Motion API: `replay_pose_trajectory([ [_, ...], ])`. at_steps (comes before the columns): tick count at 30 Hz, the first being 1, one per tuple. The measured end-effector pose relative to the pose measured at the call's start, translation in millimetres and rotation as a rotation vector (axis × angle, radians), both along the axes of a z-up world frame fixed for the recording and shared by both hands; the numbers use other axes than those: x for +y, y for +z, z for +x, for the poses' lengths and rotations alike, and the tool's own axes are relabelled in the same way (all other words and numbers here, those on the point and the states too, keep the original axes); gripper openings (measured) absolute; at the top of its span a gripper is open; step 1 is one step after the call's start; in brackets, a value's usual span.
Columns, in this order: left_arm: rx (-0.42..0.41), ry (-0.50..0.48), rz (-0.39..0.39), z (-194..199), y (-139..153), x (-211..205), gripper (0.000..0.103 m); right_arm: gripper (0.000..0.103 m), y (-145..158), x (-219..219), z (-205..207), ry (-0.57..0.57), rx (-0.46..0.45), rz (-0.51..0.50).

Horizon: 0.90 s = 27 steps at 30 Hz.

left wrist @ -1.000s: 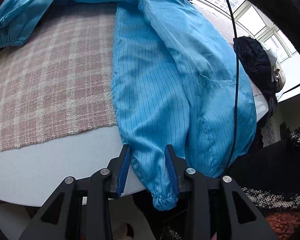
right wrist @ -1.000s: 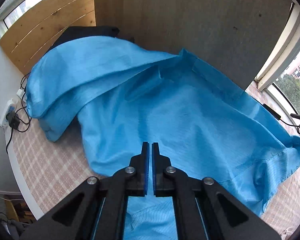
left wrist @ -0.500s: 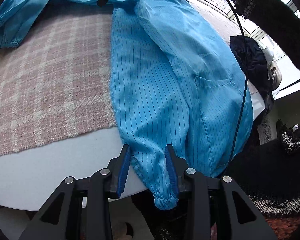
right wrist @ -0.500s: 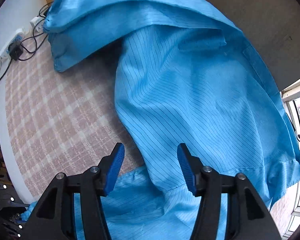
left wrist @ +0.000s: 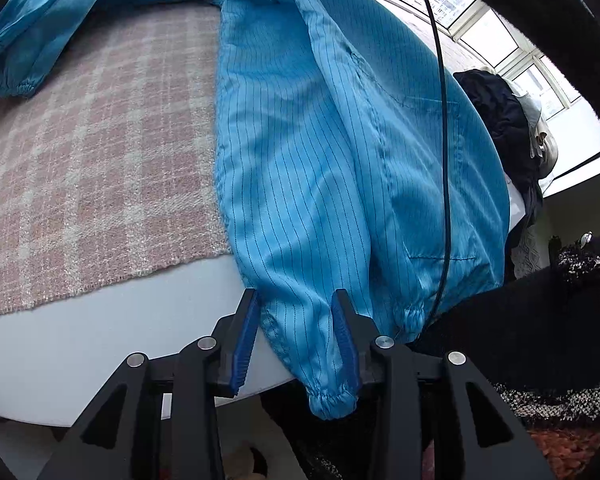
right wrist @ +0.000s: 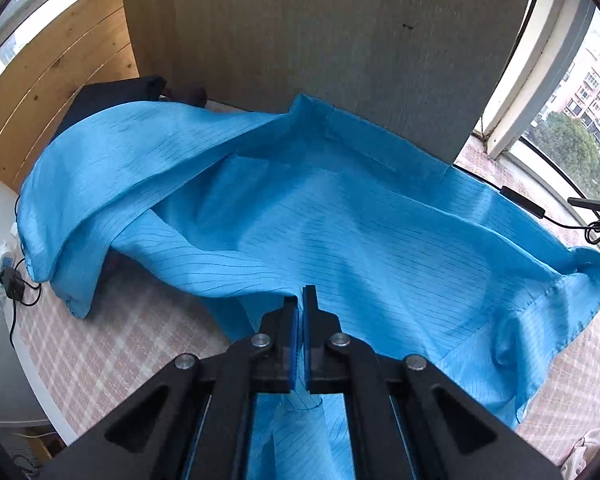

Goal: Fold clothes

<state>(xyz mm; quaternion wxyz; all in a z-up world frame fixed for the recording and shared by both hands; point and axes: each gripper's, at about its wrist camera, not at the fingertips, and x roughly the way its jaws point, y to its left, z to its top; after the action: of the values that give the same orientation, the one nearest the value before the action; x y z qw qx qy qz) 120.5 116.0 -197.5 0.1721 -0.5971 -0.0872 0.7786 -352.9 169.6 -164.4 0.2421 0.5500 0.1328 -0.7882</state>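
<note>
A blue pin-striped coat point(left wrist: 320, 140) lies across a table spread with pink plaid cloth point(left wrist: 80, 160). One sleeve point(left wrist: 312, 340) hangs over the table's white edge point(left wrist: 100, 328), its elastic cuff point(left wrist: 334, 398) below my fingers. My left gripper point(left wrist: 295, 300) straddles this sleeve, partly open, with the cloth filling the gap between the pads. In the right wrist view my right gripper point(right wrist: 300, 300) is shut on a pinch of the coat point(right wrist: 340, 220), whose fabric rises to the pads and hangs beneath them.
A black cable point(left wrist: 444, 160) crosses the coat. Dark clothes point(left wrist: 500, 120) are piled at the table's right end. A grey board point(right wrist: 320, 32) stands behind the coat, wooden panelling to its left. A charger with wires point(right wrist: 10, 280) lies at the far left. Windows are on the right.
My right gripper opened, dropped close over the coat, then shut on the fabric and pulled it up. The coat's right side shifted, showing a second cuff. My left gripper stayed put.
</note>
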Motion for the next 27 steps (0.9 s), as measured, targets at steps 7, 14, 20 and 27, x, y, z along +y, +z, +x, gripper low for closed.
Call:
replay_pose_trajectory([
  [7, -0.02, 0.03, -0.006, 0.0, 3.4, -6.4, 0.035, 0.004, -54.7, -45.5, 11.9, 0.075, -0.247, -0.035],
  [14, 0.032, 0.079, 0.026, 15.2, 47.1, -25.4, 0.035, 0.047, 42.4, 6.8, 67.8, 0.121, -0.114, -0.198],
  [20, 0.034, 0.004, 0.105, 4.5, 58.9, 6.3, 0.045, 0.057, 82.8, 143.3, 148.2, -0.003, -0.009, -0.28],
  [27, 0.0, -0.076, 0.074, -14.1, 42.3, 52.7, 0.045, 0.057, 16.7, 290.3, 274.8, -0.228, -0.058, -0.212],
])
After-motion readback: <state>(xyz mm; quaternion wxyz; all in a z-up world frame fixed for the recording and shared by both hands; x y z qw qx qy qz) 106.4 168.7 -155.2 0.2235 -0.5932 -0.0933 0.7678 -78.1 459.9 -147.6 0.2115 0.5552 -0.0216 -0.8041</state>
